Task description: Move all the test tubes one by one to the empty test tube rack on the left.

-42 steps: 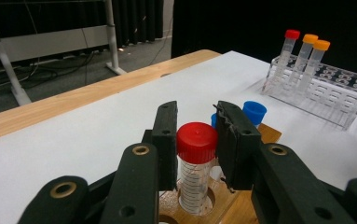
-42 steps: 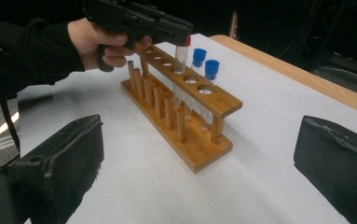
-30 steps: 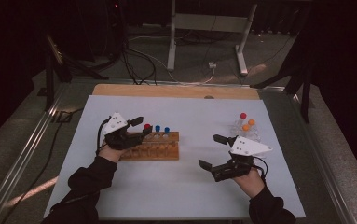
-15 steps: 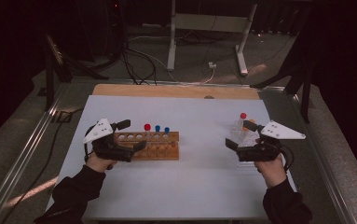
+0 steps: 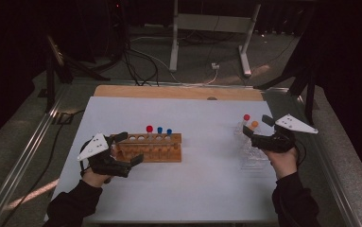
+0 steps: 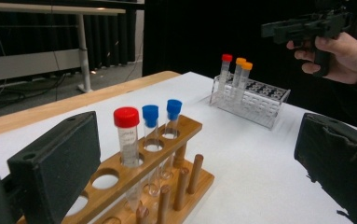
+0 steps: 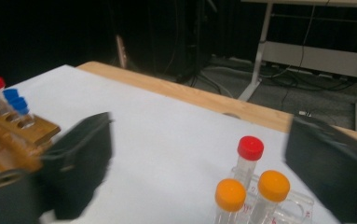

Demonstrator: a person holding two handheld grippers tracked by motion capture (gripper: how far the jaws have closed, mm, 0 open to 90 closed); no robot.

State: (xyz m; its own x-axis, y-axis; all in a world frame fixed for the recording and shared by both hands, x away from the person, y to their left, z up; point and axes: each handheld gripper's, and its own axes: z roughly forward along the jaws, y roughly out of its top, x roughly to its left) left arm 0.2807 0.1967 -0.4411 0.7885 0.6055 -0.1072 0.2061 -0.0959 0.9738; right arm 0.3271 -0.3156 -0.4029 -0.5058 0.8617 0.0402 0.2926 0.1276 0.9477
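Left gripper (image 5: 124, 149) spread wide at the near left end of the wooden rack (image 5: 157, 147), placed to steady it, gripping nothing. Red-capped tube (image 5: 149, 129) and two blue-capped tubes (image 5: 164, 131) upright in its holes. Far right, right gripper (image 5: 259, 128) released above the clear rack (image 5: 252, 153), poised to pick among the orange-capped tubes (image 7: 253, 189).

White table top (image 5: 207, 113) mid-frame, wooden strip (image 5: 169, 91) along its far edge, small dark spot (image 5: 211, 98) on the strip. Grey metal stand (image 5: 175, 38) top centre on grey floor (image 5: 273, 61). Black cables (image 5: 138, 59) upper left of centre, white plug (image 5: 215, 66) just beside the stand. Metal rail (image 5: 27, 151) down the left edge, another rail (image 5: 334, 175) lower right. Dark curtain behind.
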